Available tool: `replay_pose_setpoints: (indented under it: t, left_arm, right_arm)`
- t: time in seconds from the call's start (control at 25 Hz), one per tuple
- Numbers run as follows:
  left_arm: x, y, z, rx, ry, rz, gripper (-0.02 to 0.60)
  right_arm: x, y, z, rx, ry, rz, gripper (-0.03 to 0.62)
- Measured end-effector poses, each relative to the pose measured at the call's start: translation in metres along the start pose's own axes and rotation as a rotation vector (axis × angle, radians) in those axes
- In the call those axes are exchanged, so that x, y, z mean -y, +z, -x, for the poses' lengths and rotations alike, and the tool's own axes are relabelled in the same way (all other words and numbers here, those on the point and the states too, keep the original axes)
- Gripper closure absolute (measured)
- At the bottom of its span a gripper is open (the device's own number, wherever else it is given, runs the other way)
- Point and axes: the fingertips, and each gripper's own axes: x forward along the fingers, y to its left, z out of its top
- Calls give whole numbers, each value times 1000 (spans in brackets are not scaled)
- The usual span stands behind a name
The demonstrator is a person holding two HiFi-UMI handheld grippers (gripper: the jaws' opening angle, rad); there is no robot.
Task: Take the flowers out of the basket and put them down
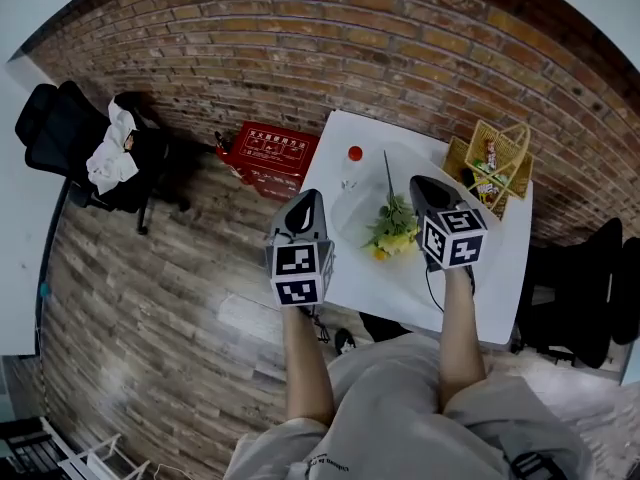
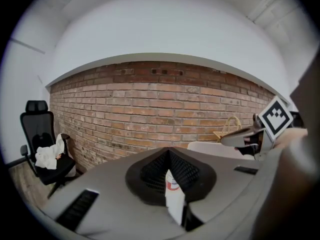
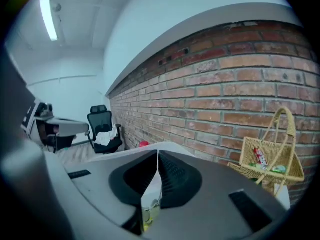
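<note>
The flowers [image 1: 392, 230], yellow blooms with green leaves and a long dark stem, lie on the white table [image 1: 500, 268]. At the table's far right corner stands the wicker basket [image 1: 497, 160], also in the right gripper view [image 3: 267, 159], with small packets inside. My right gripper [image 1: 418, 182] hovers just right of the flowers. Its jaws [image 3: 158, 153] are a narrow slit apart with nothing between them, and the flowers [image 3: 150, 209] show below through the gap. My left gripper [image 1: 308, 200] is over the table's left edge. Its tips [image 2: 169, 151] meet on nothing.
A red-capped bottle [image 1: 352, 168] stands on the table left of the flower stem. A red crate [image 1: 268, 153] sits on the wooden floor by the brick wall. A black office chair with a white cloth [image 1: 100, 153] stands at far left, another dark chair [image 1: 590, 288] at right.
</note>
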Motion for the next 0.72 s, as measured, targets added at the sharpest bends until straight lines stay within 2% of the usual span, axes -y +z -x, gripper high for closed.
replay_pose_setpoints:
  t: [0.12, 0.28, 0.48, 0.6, 0.72]
  left_arm:
    - [-7, 2, -18, 6, 5, 35, 558]
    - [-9, -7, -40, -3, 1, 83, 558]
    - [-8, -14, -59, -16, 1, 105, 558]
    - [-12, -16, -62, -22, 7, 111, 558]
    - [-18, -17, -62, -22, 17, 119, 558]
  right_arm:
    - [3, -18, -23, -75, 3, 37, 562]
    - [2, -54, -60, -171, 58, -3, 557]
    - [7, -96, -91, -330, 95, 65, 467]
    - [9, -113, -100, -390, 104, 51, 361]
    - [11, -119, -107, -402, 101, 48, 361]
